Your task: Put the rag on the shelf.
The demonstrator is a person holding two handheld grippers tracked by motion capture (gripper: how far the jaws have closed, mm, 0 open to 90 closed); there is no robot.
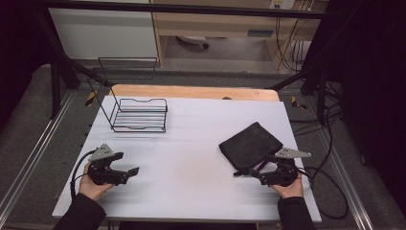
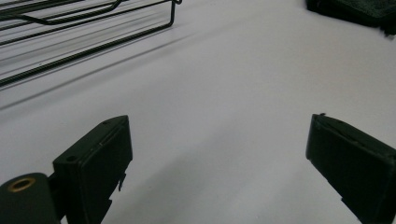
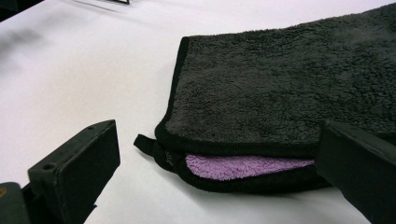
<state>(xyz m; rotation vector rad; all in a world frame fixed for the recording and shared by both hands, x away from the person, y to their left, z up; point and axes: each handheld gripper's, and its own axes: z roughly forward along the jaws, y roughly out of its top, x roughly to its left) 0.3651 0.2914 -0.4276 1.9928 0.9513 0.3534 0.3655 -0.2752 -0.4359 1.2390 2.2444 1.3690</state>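
Likely limp and light: folded microfibre towel (image 3: pixel 289 88), lower right; right gripper (image 3: pixel 219 163) gapes wide at its hemmed corner, best pinch.

The folded dark grey cloth (image 3: pixel 289 88) looks like soft, fluffy fleece, matt and rough, with a purple plush inner side and a black stitched edge. The white table top (image 1: pixel 191 163) is smooth and matt. The black wire rack (image 1: pixel 140 115) is thin metal with a slight shine. The black jaws of the right gripper (image 3: pixel 219 186) look like matt hard plastic.
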